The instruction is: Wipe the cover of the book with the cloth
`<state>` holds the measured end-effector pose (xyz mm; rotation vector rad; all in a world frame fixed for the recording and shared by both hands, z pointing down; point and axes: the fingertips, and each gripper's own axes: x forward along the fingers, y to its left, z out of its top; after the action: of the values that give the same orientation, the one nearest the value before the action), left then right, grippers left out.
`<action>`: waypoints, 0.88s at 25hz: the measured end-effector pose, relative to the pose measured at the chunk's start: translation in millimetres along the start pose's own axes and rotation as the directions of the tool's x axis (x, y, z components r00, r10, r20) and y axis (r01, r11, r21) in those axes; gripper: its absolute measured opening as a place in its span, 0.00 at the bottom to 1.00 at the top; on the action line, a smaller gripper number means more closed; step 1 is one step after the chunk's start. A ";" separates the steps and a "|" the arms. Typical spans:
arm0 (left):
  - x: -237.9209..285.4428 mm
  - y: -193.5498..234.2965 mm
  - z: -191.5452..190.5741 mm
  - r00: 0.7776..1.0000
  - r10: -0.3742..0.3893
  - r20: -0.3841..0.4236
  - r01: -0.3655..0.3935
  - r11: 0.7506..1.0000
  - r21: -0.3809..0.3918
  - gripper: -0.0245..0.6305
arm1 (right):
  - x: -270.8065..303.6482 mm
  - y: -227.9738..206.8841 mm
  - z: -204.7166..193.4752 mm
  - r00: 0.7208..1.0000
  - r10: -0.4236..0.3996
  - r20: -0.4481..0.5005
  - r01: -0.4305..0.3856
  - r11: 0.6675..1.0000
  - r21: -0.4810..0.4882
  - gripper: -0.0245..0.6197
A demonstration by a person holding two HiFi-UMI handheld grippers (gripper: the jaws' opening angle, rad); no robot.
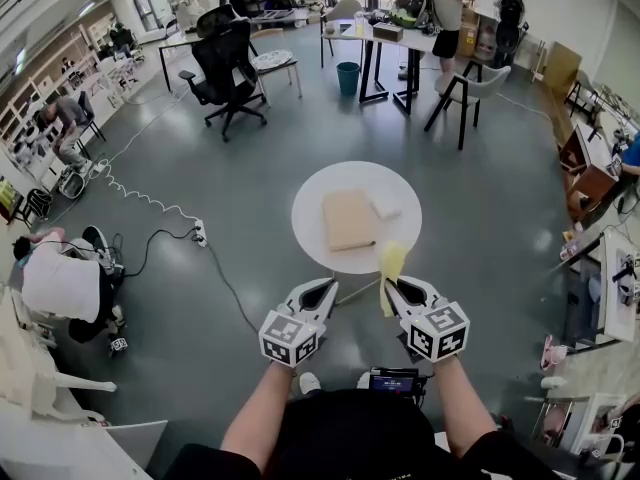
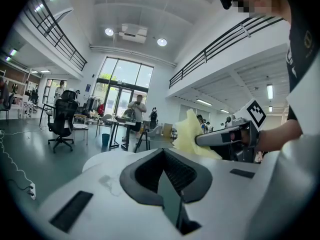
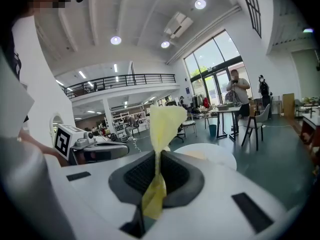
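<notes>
A tan book [image 1: 349, 218] lies flat on the round white table [image 1: 320, 238], with a small white object [image 1: 386, 210] beside its right edge. My right gripper [image 1: 403, 290] hovers near the table's front edge, shut on a yellow cloth [image 1: 391, 266] that hangs from its jaws. In the right gripper view the cloth [image 3: 165, 120] stands up between the closed pads, with the table [image 3: 215, 156] beyond. My left gripper [image 1: 318, 294] is level with it to the left, shut and holding nothing. The left gripper view shows its jaws closed together and the cloth [image 2: 192, 133] off to the right.
A black office chair [image 1: 228, 68] and a desk with a teal bin [image 1: 347, 76] stand further back. A power strip [image 1: 200, 233] with cables lies on the floor left of the table. One person [image 1: 62, 286] crouches at the left and another [image 1: 445, 8] stands at the far desk.
</notes>
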<state>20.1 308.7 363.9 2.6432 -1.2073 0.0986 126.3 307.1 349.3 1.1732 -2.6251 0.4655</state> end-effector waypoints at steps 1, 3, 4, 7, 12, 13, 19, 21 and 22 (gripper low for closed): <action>1.9 0.0 0.5 1.000 0.002 0.000 -0.002 1.000 0.000 0.05 | 0.0 -2.0 0.8 1.000 0.002 0.001 -0.002 1.000 0.001 0.16; 5.7 0.0 -0.1 1.000 0.006 -0.001 -0.006 1.000 -0.001 0.05 | 0.2 -6.4 0.9 1.000 0.005 0.003 -0.005 1.000 0.003 0.16; 7.4 0.3 -1.1 1.000 0.009 -0.002 -0.009 1.000 -0.002 0.05 | 0.3 -8.7 0.5 1.000 0.006 0.004 -0.006 1.000 0.005 0.16; 12.2 1.6 -2.4 1.000 0.018 -0.004 -0.018 1.000 -0.008 0.05 | 0.1 -16.4 1.4 1.000 0.007 0.006 -0.007 1.000 0.007 0.16; 25.1 -1.2 2.5 1.000 0.030 -0.004 -0.030 0.999 -0.012 0.05 | -2.4 -33.5 7.4 1.000 0.012 0.010 -0.012 1.000 0.011 0.16; 27.8 -1.8 2.6 0.999 0.032 -0.005 -0.032 0.999 -0.011 0.05 | -2.6 -36.7 7.6 1.000 0.013 0.010 -0.013 1.000 0.012 0.16; 35.1 -3.2 -4.8 0.999 0.049 -0.017 -0.049 0.998 -0.029 0.05 | -3.9 -46.9 1.0 1.000 0.023 0.003 -0.023 0.999 0.030 0.16; 36.2 -4.3 -9.1 0.998 0.057 -0.025 -0.058 0.998 -0.038 0.05 | -4.1 -50.1 -1.9 1.000 0.029 -0.005 -0.028 0.999 0.036 0.16; 36.2 -4.2 -11.6 0.998 0.061 -0.031 -0.062 0.997 -0.043 0.05 | -3.4 -51.5 -3.5 0.999 0.031 -0.010 -0.031 0.999 0.039 0.16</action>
<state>47.4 287.4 380.0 2.5588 -1.2668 0.1194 167.5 278.2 361.3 1.1401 -2.6405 0.5291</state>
